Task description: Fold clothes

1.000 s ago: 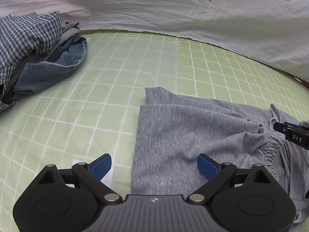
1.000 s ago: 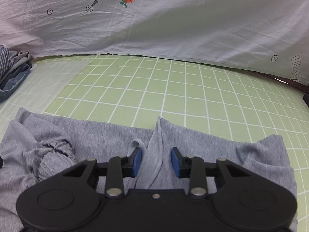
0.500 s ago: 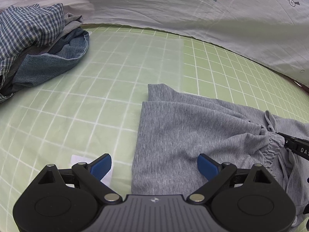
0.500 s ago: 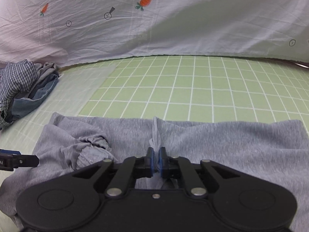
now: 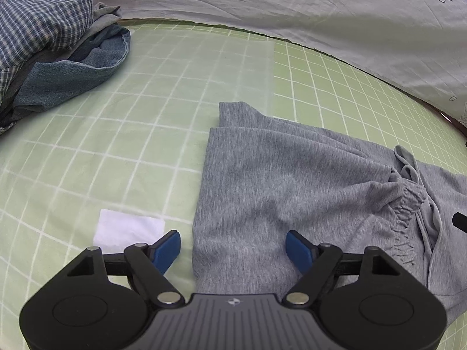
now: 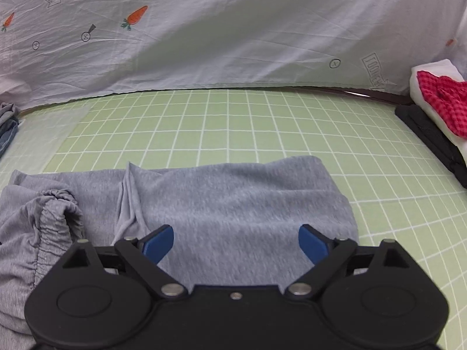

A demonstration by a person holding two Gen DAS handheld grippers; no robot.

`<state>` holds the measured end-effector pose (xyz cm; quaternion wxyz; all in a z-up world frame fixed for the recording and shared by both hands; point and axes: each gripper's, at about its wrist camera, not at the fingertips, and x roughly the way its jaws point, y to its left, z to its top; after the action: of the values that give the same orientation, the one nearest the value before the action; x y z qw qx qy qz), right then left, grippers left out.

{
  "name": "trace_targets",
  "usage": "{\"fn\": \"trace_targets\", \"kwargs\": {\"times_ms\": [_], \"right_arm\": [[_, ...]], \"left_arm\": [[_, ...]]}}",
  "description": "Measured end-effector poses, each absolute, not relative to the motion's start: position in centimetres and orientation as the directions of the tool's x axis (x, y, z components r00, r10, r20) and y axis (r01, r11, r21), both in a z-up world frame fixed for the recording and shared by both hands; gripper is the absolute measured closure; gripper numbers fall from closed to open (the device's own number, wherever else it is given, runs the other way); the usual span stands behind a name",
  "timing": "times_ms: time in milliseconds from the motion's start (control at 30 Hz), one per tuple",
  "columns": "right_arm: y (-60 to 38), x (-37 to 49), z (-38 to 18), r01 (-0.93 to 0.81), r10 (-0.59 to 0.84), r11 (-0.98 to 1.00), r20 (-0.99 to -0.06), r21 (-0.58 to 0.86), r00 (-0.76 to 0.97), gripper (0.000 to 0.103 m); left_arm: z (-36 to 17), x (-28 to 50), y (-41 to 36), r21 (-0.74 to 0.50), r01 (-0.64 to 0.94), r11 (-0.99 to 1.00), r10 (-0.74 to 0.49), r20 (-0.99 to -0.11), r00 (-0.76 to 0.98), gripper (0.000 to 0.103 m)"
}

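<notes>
Grey sweatpants (image 5: 280, 180) lie partly folded on the green grid mat (image 5: 116, 151), with the gathered waistband (image 5: 405, 204) bunched at the right. My left gripper (image 5: 233, 249) is open and empty, low over the pants' left edge. In the right wrist view the pants (image 6: 233, 195) spread across the middle, with the waistband (image 6: 55, 210) at the left. My right gripper (image 6: 236, 243) is open and empty just above the cloth.
A heap of checked and denim clothes (image 5: 55, 55) sits at the far left of the mat. A white label (image 5: 128, 230) lies by the left fingertip. Folded red-checked, white and black clothes (image 6: 437, 113) are stacked at the right. A carrot-print sheet (image 6: 233, 35) hangs behind.
My right gripper shut on a fold of the pants, then let go and opened wide, shifting right. The left gripper stayed open and barely moved.
</notes>
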<state>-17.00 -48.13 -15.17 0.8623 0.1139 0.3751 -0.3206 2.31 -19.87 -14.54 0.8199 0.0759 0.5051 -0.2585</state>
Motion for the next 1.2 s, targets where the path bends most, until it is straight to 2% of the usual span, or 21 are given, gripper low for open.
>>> {"fn": "trace_targets", "kwargs": {"times_ms": [33,67,100,133,167,233,567,733,933,1033,1067,1133,1167,1200], "right_arm": [[-48.3,-17.4,-15.2,0.654,-0.478,0.755,-0.727,-0.052,0.493,0.010],[-48.4,-17.9,-15.3,0.668,-0.487,0.742,-0.733,-0.060,0.475,0.010],[-48.5,-18.3,-15.3,0.675,-0.493,0.735,-0.736,-0.065,0.465,0.010],[-48.5,-18.7,-15.2,0.683,-0.497,0.727,-0.738,-0.068,0.456,0.009],[-48.6,-19.1,-15.2,0.690,-0.498,0.721,-0.739,-0.063,0.453,0.009],[-48.6,-19.9,-15.1,0.700,-0.500,0.712,-0.740,-0.056,0.450,0.008],[-50.2,-23.4,-14.6,0.741,-0.521,0.670,-0.735,-0.038,0.433,0.008],[-52.3,-25.8,-14.6,0.747,-0.523,0.665,-0.730,-0.025,0.441,0.008],[-55.3,-29.0,-14.4,0.739,-0.538,0.672,-0.716,-0.046,0.445,0.008],[-56.7,-30.6,-14.5,0.738,-0.544,0.672,-0.713,-0.056,0.442,0.008],[-56.9,-30.6,-14.5,0.735,-0.539,0.676,-0.712,-0.047,0.450,0.008],[-57.2,-30.5,-14.3,0.728,-0.528,0.684,-0.710,-0.031,0.466,0.008],[-57.4,-30.4,-14.3,0.725,-0.523,0.688,-0.708,-0.023,0.474,0.008],[-57.6,-30.3,-14.2,0.721,-0.517,0.692,-0.707,-0.014,0.482,0.008]], "left_arm": [[-14.5,2.2,-19.8,-0.150,0.499,0.854,-0.357,-0.866,0.351,0.046],[-14.4,2.0,-19.8,-0.164,0.496,0.852,-0.367,-0.864,0.345,0.050],[-14.4,1.9,-19.8,-0.178,0.494,0.851,-0.377,-0.862,0.340,0.062],[-14.4,1.7,-19.8,-0.192,0.492,0.849,-0.387,-0.859,0.334,0.079],[-14.3,1.6,-19.7,-0.208,0.482,0.851,-0.399,-0.854,0.335,0.085],[-13.7,1.3,-19.5,-0.235,0.460,0.856,-0.419,-0.837,0.351,0.091],[-7.9,-2.5,-22.1,-0.302,0.504,0.809,-0.539,-0.723,0.432,0.093],[-6.2,-5.6,-26.8,-0.325,0.573,0.753,-0.609,-0.676,0.416,0.093],[-5.6,-10.0,-35.0,-0.398,0.671,0.626,-0.725,-0.615,0.311,0.093],[-7.4,-13.1,-40.5,-0.405,0.737,0.541,-0.743,-0.640,0.195,0.091],[-8.2,-13.7,-41.8,-0.402,0.746,0.531,-0.731,-0.663,0.163,0.086],[-10.0,-14.8,-44.1,-0.399,0.755,0.521,-0.693,-0.714,0.100,0.083],[-10.4,-15.1,-44.6,-0.402,0.756,0.517,-0.684,-0.725,0.083,0.082],[-10.4,-15.3,-44.4,-0.410,0.754,0.513,-0.692,-0.717,0.081,0.076]]}}
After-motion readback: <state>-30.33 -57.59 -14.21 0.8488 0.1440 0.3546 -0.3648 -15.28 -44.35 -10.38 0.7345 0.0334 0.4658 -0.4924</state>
